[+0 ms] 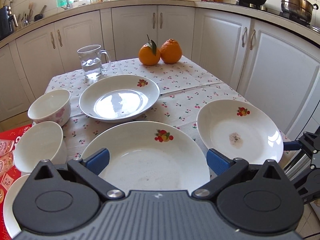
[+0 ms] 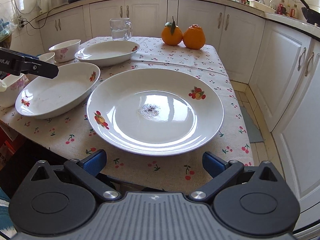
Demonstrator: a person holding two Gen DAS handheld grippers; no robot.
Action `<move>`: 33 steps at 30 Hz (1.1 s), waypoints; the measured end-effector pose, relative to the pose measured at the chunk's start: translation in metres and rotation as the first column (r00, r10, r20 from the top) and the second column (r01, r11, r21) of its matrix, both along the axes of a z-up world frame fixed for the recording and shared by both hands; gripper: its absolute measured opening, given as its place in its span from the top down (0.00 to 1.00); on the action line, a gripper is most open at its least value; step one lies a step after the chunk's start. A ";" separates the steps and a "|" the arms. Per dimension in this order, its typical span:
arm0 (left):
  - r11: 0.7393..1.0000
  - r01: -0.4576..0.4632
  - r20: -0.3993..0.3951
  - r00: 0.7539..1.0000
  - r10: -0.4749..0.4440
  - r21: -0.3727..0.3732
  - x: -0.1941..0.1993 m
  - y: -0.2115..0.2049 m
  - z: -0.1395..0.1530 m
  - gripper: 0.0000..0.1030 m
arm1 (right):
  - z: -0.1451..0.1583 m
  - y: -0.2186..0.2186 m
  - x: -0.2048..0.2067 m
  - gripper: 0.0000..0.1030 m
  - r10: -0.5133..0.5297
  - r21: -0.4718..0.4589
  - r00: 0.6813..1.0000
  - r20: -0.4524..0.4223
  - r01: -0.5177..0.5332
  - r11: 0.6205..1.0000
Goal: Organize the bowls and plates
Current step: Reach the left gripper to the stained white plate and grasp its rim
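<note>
A small kitchen table under a cream cloth printed with red cherries (image 2: 176,60) carries 3 white ceramic plates with fruit decals, none yet stacked. The soiled plate with a grey residue spot at its centre (image 2: 155,110) lies nearest the right gripper (image 2: 154,163), whose blue-padded jaws stand wide apart just short of the near rim, holding nothing. The near-left plate (image 1: 148,156) sits directly below the left gripper (image 1: 158,160), its jaws likewise spread and empty, straddling the rim. The far plate (image 1: 119,98) rests behind, close to a clear glass mug holding water (image 1: 92,62). 3 white bowls cluster at the left edge: a pink-flowered bowl (image 1: 50,106), a plain white bowl (image 1: 39,143) and a third, only partly seen, bowl (image 2: 11,92). 2 oranges (image 1: 160,53) sit at the far side. Stacking likely goes best if each gripper bites a plate by its rim, pads square across the lip, lifts level, and lowers it centred onto another; the glazed rims look slippery, and the bowls nest separately afterwards.
</note>
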State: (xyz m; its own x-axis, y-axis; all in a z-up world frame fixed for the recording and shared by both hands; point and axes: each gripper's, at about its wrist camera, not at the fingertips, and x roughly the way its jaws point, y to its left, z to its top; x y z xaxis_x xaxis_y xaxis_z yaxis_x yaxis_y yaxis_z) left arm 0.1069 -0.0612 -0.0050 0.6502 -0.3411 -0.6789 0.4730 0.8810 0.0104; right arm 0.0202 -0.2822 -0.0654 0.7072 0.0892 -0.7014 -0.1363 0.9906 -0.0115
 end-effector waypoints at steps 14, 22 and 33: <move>0.976 0.207 -0.088 0.976 -0.201 0.065 0.043 -0.057 -0.002 0.01 | -0.010 -0.012 0.003 0.00 0.021 0.037 0.998 0.060 -0.023 0.999; 0.923 0.374 -0.194 0.916 -0.352 0.088 0.074 -0.101 -0.010 0.01 | -0.013 -0.017 -0.002 0.00 0.040 0.040 0.994 0.101 -0.045 0.998; 0.844 0.523 -0.317 0.826 -0.466 0.123 0.121 -0.158 -0.036 0.01 | -0.016 -0.011 -0.011 0.00 0.008 0.041 0.990 0.139 -0.014 0.999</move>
State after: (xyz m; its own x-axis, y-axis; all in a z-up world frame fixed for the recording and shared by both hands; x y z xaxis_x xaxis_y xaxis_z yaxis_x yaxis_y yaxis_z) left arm 0.2275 -0.2191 -0.0412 0.2157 -0.4091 -0.8866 0.8535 0.5201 -0.0323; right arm 0.0096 -0.2927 -0.0816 0.7964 0.1246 -0.5918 -0.1471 0.9891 0.0102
